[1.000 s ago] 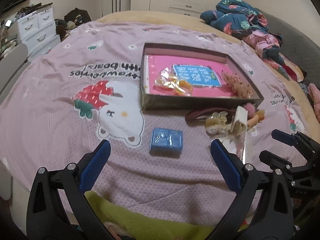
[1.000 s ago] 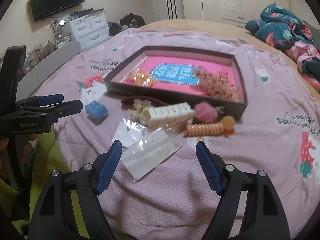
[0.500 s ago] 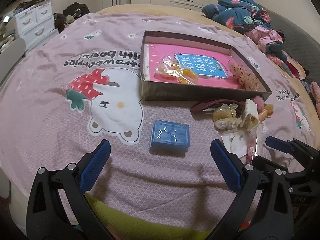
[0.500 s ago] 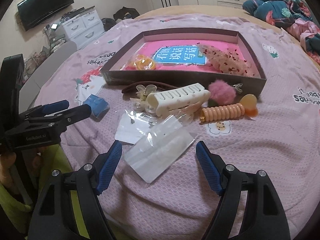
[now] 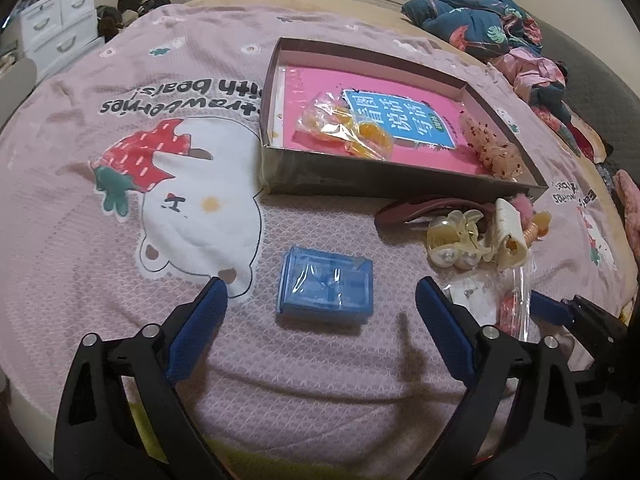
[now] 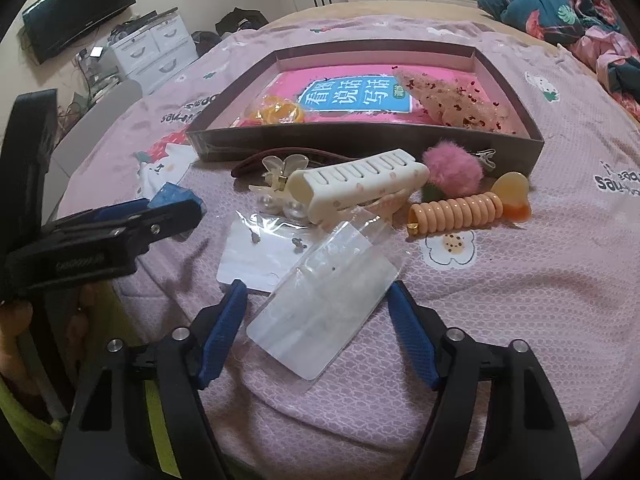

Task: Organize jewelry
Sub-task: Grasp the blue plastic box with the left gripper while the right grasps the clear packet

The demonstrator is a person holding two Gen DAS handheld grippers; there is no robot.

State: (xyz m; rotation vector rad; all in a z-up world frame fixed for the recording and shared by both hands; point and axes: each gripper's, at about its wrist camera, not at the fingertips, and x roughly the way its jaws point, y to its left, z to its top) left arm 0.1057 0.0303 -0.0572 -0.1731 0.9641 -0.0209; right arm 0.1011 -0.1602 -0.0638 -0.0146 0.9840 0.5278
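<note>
My left gripper (image 5: 320, 292) is open, its fingers on either side of a small blue plastic box (image 5: 326, 290) on the pink bedspread. My right gripper (image 6: 318, 300) is open around a clear plastic packet (image 6: 324, 312), with a white earring card (image 6: 256, 256) beside it. A dark open box (image 5: 276, 176) holds a pink booklet (image 5: 400, 116), a bag of orange pieces (image 5: 348, 128) and a glittery clip (image 6: 452, 100). In front of the box lie a white hair claw (image 6: 356, 188), a clear butterfly clip (image 6: 280, 176), a pink pompom (image 6: 452, 172), an orange coil tie (image 6: 456, 212) and a dark headband (image 5: 420, 208).
The bedspread (image 5: 120, 240) covers a large bed. Crumpled clothes (image 5: 488, 20) lie at the far right. White drawers (image 5: 56, 28) and a TV (image 6: 76, 8) stand beyond the left edge. The left gripper also shows in the right wrist view (image 6: 120, 224).
Both grippers have moved forward and down. The blue box now sits between the left fingers and the clear packet between the right fingers. Both stay open.
</note>
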